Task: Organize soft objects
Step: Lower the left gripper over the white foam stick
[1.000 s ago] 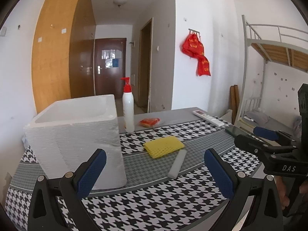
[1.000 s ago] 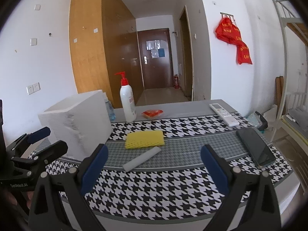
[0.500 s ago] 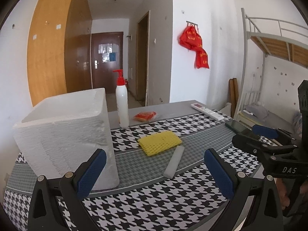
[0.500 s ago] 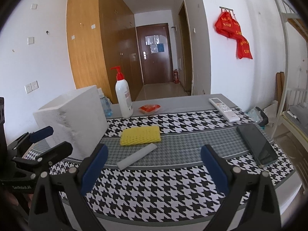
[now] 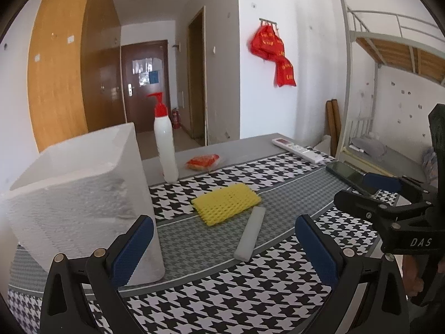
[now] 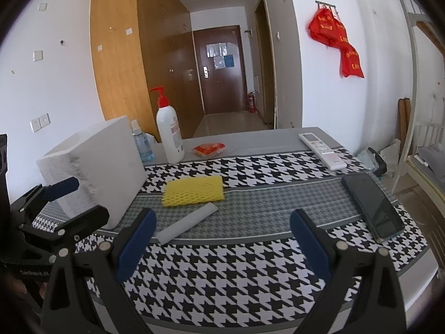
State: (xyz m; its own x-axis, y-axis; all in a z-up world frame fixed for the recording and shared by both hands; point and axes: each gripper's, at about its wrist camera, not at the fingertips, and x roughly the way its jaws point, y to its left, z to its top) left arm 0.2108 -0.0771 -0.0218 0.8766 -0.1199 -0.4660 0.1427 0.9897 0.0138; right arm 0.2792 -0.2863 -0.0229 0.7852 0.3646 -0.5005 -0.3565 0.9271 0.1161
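Yellow foam net (image 5: 226, 203) (image 6: 193, 190): lay flat on houndstooth cloth (image 6: 228, 267), mid-table, untouched.
Grey foam strip (image 5: 249, 236) (image 6: 187, 223): just in front of net, angled, close beside it.
White foam box (image 5: 80, 194) (image 6: 94, 167): left of net, upright.
Pump bottle (image 5: 165, 142) (image 6: 169, 130): behind net.
Phone (image 6: 372, 207): well right of net.
Left gripper (image 5: 222, 246): held apart, empty, above cloth.
Right gripper (image 6: 222, 240): spread wide, empty, short of strip.

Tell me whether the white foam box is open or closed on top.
Open. The white foam box shows a bare rim and a hollow interior with no lid, seen from the left wrist view. What it holds, if anything, cannot be told.
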